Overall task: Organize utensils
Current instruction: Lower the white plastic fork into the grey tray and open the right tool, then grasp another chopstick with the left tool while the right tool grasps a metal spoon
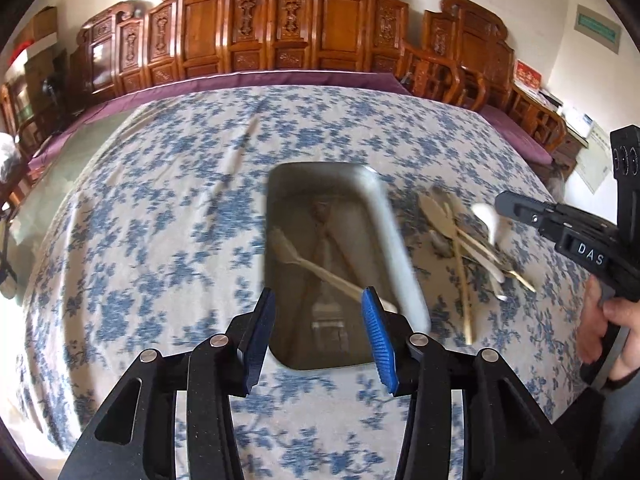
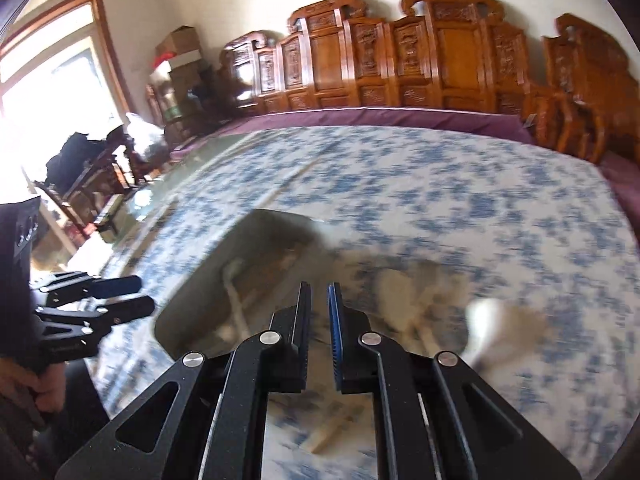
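Left tool point(image 1: 318, 336), nearest the lens, hangs with jaws spread wide and empty over the near end of the metal tray point(image 1: 404, 280) on the floral-clothed table point(image 1: 140, 240); one wooden spoon point(image 1: 320, 270) already lies in the tray. Right tool point(image 2: 319, 322) has jaws nearly together, a narrow gap, nothing visibly held, though blur limits certainty. Remaining utensils point(image 1: 468, 240), wooden spoons and a white spoon point(image 1: 488, 216), lie heaped just right of the tray: judgement, open before descending and take one handle clear of the heap.

"DAS" in white on the right claw point(image 1: 505, 203).
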A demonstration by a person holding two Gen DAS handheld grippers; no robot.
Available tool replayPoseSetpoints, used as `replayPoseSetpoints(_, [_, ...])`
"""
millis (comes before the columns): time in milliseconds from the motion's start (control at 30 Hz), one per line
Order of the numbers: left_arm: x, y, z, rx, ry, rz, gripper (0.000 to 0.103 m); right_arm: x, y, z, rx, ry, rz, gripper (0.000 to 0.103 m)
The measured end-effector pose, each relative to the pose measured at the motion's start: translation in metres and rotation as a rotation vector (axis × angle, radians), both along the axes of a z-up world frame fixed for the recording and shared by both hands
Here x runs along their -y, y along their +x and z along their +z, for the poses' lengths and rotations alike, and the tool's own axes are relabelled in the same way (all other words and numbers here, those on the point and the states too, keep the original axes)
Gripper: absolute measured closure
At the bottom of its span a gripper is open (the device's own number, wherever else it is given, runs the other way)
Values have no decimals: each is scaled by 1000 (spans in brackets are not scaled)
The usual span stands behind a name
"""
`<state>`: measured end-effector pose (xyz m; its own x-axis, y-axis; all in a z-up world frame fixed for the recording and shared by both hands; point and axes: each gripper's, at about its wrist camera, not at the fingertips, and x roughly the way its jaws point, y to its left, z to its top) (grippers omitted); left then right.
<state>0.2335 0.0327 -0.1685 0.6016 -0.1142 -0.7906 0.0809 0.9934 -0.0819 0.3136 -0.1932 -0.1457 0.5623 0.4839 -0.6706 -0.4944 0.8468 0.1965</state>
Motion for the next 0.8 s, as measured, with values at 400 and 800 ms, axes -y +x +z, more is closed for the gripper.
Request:
replayPoseSetpoints(400, [77, 13, -12, -16, 3, -149, 60, 108, 10, -22, -44, -60, -202, 70])
replayPoseSetpoints(800, [132, 40, -46, -89, -16, -215, 60, 97, 26, -52, -103, -101, -175, 70])
